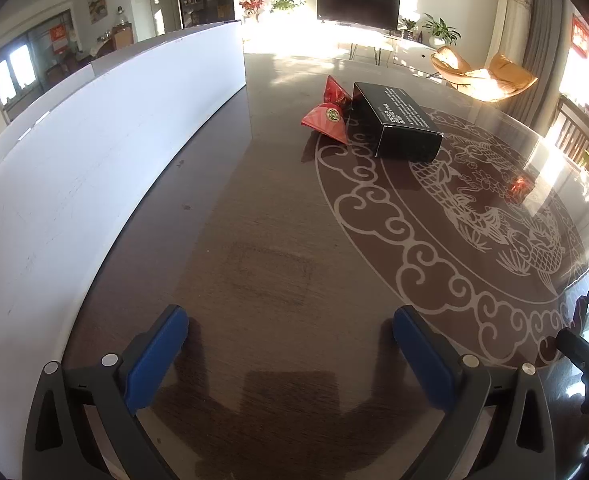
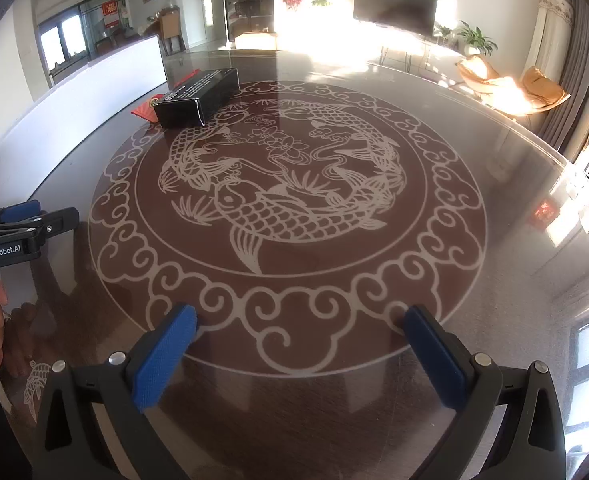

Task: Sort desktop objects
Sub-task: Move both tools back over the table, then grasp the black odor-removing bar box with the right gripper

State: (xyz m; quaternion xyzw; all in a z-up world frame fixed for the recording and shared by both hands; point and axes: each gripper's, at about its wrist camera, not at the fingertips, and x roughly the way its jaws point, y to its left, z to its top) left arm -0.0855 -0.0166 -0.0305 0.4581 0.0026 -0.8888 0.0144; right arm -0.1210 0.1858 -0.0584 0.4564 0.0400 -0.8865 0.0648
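Two released claws, left claw (image 1: 290, 322) and right claw (image 2: 300, 318), hover over glossy table (image 1: 254, 208) near boxy black carton (image 1: 398, 122).

White board (image 1: 94, 152) walls the left; black box (image 1: 398, 120) stands ahead.

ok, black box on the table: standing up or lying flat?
Lying flat. The black box rests on a long face on the table, printed side up, against the red packets.
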